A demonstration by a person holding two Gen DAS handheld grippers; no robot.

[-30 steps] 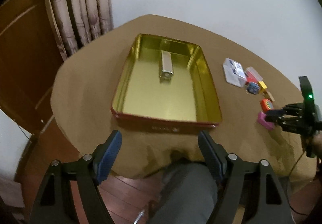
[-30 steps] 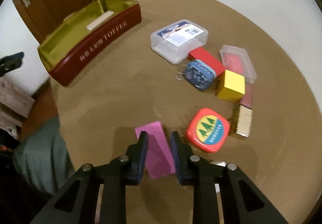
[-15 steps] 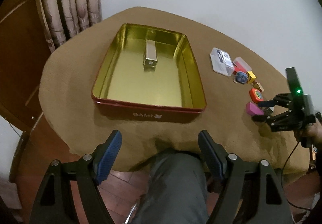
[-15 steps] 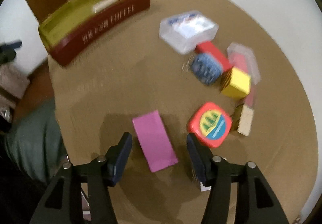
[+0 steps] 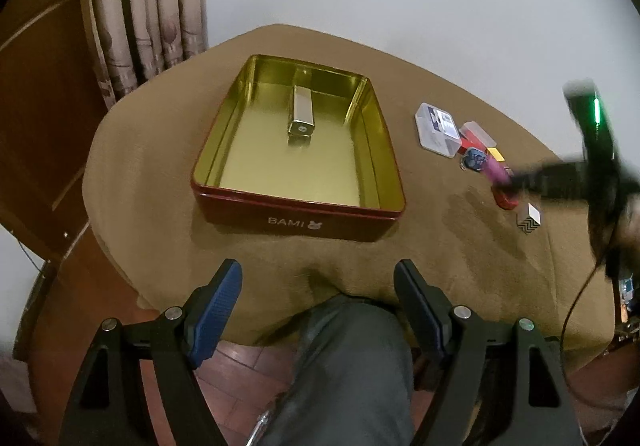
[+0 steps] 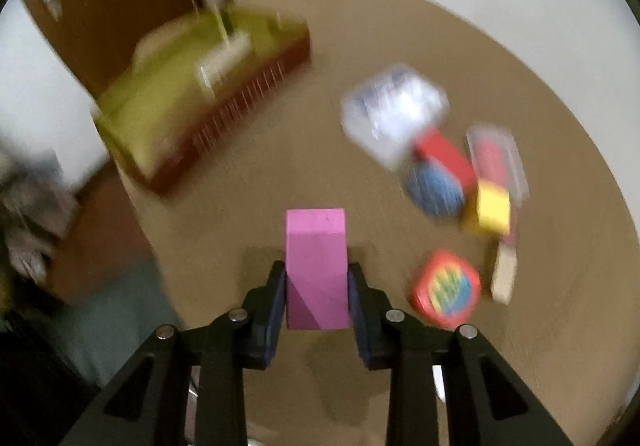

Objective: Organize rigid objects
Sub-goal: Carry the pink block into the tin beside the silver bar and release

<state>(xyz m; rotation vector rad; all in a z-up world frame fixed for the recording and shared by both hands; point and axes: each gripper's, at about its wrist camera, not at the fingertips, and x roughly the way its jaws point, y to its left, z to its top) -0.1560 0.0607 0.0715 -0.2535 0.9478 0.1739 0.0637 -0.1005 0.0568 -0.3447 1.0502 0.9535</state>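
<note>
Right claw [image 6: 318, 286] closing, pink block [image 6: 316, 266] clamped between pads.

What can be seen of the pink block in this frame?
The pink block is a plain matte rectangular bar, solid magenta with sharp edges and a faint diagonal shade line on its near half. It sits lengthwise between the closing jaws of the right gripper, both pads against its long sides, its far end sticking out past them above the brown tablecloth.

Black gripper frames [image 5: 318, 298], blue ribbed pads [image 5: 218, 306], silver screws; grey trouser leg [image 5: 352, 366]
</note>
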